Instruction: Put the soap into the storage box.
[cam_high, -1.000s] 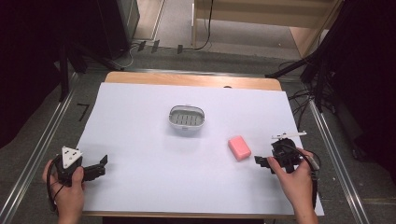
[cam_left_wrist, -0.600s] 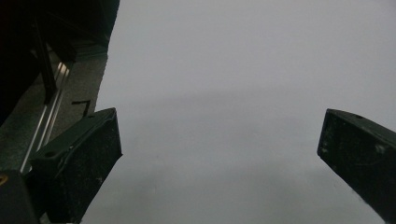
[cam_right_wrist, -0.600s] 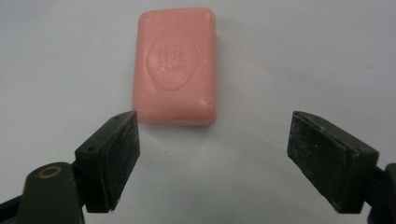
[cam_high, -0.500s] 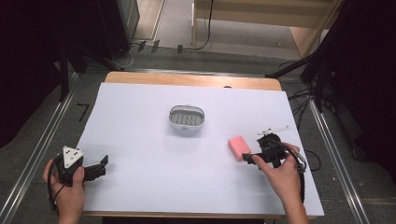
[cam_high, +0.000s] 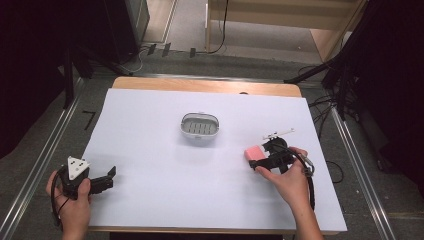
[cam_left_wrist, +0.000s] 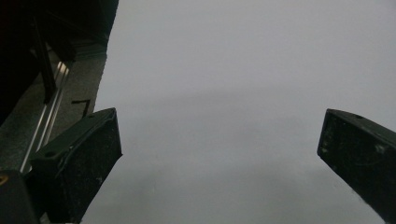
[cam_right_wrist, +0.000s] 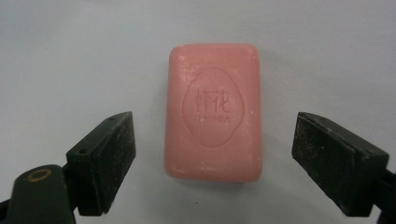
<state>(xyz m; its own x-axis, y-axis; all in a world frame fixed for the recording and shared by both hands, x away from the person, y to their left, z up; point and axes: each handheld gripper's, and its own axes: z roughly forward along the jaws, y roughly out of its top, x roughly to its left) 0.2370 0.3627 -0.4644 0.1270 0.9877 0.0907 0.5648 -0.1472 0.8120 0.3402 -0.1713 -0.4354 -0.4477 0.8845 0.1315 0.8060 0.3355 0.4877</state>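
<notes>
Insp. notes, table stn.

R gripper (cam_high: 261, 161): held in the person's right hand (cam_high: 287, 175) at the right half of the white table sheet (cam_high: 150, 130). Jaws released and standing wide; they have just been opening. Pink soap bar (cam_right_wrist: 212, 112) lies flat on the sheet between and just ahead of the two jaws, clear gap on both sides, pads not touching it. In the right gripper view the near end of the bar reaches in between the jaw tips; far end extends beyond them. Embossed oval stamp w/ lettering faces up. In the high view the soap bar (cam_high: 253, 151) sits right at the gripper's front end.

Soap dish (cam_high: 200, 126): grey oval, ribbed floor, upright on the sheet, well apart from R gripper, further up the table and to its left in the high view. Nothing seen inside.

L gripper (cam_high: 102, 182): in the person's left hand (cam_high: 72, 200) at the near left corner of the sheet, grey three-cornered plate on top. Jaws released, wide apart; left gripper view shows bare sheet between them. Well apart from soap and dish.

Small white strip-like item (cam_high: 278, 133) lies just beyond R gripper; too small to ID.
</notes>
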